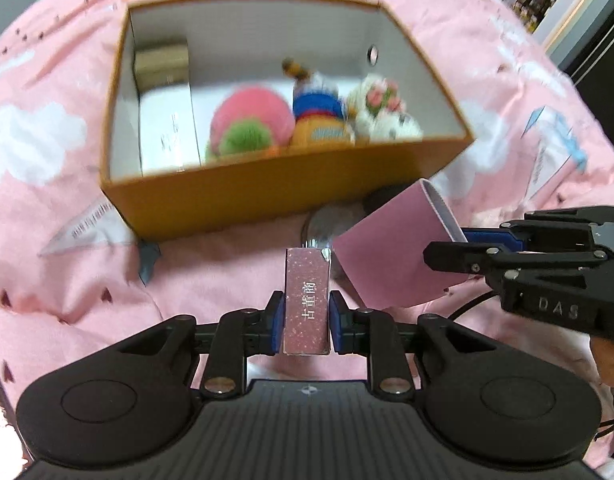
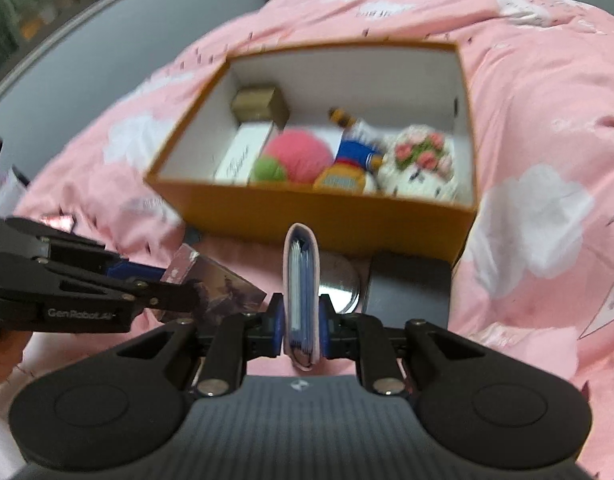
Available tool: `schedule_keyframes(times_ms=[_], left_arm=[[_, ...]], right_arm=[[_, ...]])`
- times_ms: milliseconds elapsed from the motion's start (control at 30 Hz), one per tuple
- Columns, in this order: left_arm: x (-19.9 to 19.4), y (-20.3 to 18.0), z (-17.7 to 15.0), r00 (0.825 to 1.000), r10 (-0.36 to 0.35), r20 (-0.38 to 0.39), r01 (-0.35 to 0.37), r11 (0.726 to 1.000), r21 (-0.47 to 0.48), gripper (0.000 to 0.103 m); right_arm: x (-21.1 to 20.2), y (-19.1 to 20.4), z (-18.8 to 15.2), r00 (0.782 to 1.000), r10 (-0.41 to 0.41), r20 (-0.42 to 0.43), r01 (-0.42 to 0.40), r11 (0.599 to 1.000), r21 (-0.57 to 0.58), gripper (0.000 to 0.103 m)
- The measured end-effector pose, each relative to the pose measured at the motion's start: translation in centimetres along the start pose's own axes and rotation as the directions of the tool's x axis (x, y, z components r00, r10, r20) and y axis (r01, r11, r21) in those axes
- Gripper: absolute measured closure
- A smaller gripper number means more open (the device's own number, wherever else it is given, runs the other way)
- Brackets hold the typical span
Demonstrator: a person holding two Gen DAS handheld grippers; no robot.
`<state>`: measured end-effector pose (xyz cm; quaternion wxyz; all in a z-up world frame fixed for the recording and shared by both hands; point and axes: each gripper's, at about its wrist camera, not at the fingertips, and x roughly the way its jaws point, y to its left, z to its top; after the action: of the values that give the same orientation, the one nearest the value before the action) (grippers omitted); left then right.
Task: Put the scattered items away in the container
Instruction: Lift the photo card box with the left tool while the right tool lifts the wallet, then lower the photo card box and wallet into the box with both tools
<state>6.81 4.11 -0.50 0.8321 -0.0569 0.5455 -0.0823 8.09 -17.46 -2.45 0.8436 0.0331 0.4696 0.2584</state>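
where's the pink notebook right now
The pink notebook is clamped in the right claw, held above the pink bedspread just short of the orange box.

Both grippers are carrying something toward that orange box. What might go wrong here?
The box is already crowded with plush toys, so landing space looks tight. The left hand-held gripper pinches the slim maroon pack only near its end; it might swivel. The right hand-held gripper holds the pink booklet close by, so they may bump.
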Motion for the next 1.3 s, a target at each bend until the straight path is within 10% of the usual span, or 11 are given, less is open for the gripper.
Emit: schedule_keyframes(times_ms=[600,1300], left_arm=[[-4.0,-1.4,11.9,0.95,-0.107,0.295,0.115,0.993,-0.011,0.078],[11.0,0.3,19.1,0.976,-0.105,0.19,0.133,0.981,-0.141,0.078]], right_arm=[[-6.4,-2.1,9.6,0.931,-0.068,0.359,0.077,0.997,-0.012,0.085],[6.3,-7.8,15.8,0.948,-0.258,0.186,0.254,0.966,0.042,0.085]])
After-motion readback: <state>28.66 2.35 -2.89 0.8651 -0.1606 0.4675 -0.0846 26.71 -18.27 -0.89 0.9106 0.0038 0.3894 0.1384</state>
